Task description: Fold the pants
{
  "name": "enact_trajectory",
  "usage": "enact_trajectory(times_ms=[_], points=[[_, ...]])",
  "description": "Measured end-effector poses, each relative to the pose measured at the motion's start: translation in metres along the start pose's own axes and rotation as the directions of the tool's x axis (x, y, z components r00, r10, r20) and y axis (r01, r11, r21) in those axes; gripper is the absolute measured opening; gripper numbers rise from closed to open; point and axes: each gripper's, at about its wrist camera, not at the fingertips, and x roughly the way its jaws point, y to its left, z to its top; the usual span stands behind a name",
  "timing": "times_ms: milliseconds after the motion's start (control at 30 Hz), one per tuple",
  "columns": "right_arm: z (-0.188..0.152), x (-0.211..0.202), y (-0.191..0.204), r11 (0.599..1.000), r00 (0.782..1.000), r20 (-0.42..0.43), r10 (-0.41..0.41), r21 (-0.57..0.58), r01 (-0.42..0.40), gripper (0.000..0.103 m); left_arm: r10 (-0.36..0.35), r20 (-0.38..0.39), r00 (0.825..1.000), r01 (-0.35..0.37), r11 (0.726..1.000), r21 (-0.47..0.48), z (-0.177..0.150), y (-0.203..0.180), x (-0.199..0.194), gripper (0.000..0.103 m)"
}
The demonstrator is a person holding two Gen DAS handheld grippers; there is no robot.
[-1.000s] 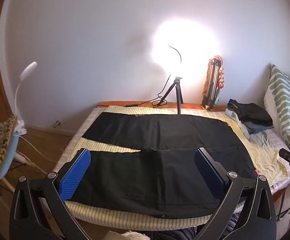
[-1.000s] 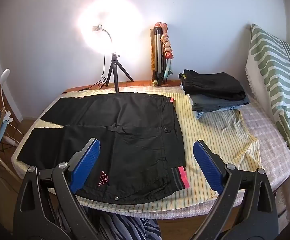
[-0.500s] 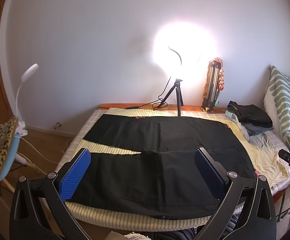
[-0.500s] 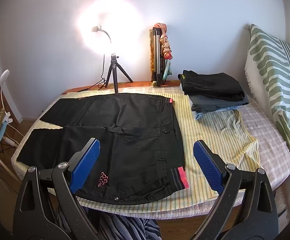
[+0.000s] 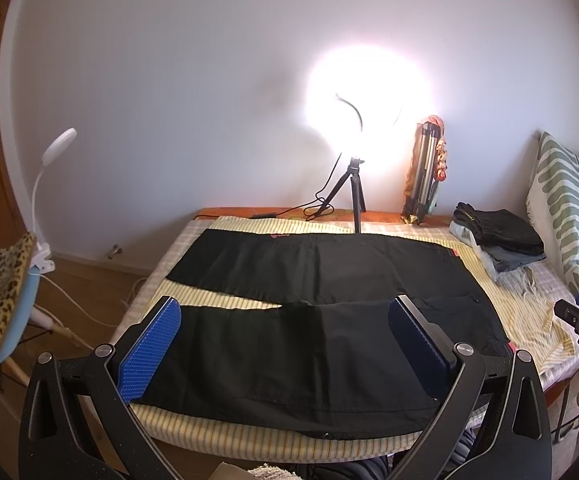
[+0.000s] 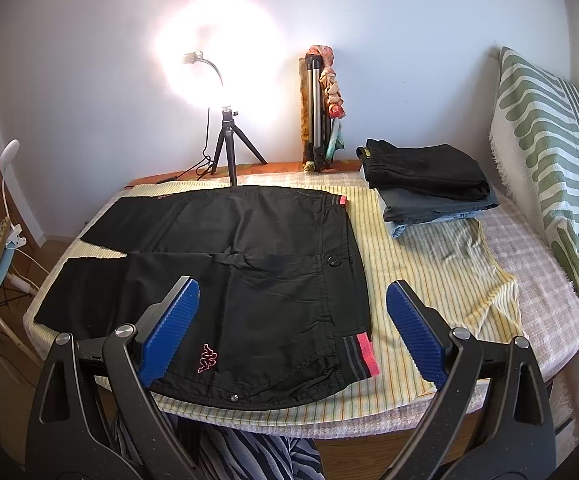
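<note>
Pants (image 6: 241,280) are lying flat mid-frame, long axis running left-right. Right tongs (image 6: 291,334) are hovering spread over the waistband; left tongs (image 5: 285,348) are gaping over the legs.

The bed (image 6: 537,312) in front of me, with what lies on it.

A yellow striped sheet (image 6: 421,280) covers most of the mattress, and a pink checked cover shows at the right. Black pants (image 6: 273,264) lie flat on the sheet, legs running left with a strip of sheet between them, waistband with a pink tab to the right. At the far right a stack of folded clothes (image 6: 429,184) sits on the sheet, a black piece on top. A green-and-white patterned pillow (image 6: 549,152) leans upright at the right edge. On the far wooden ledge stand a lit ring lamp on a small tripod (image 6: 229,148) and a folded tripod (image 6: 317,120) against the wall.
</note>
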Motion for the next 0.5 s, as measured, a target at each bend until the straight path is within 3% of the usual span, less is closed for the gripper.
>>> enact_trajectory(times_ms=[500], points=[[-0.0017, 0.0021, 0.0029, 1.000, 1.000, -0.003, 0.005, 0.000, -0.005, 0.097, -0.001, 0.002, 1.000, 0.001, 1.000, -0.005, 0.0001, 0.0013, -0.0015, 0.103]])
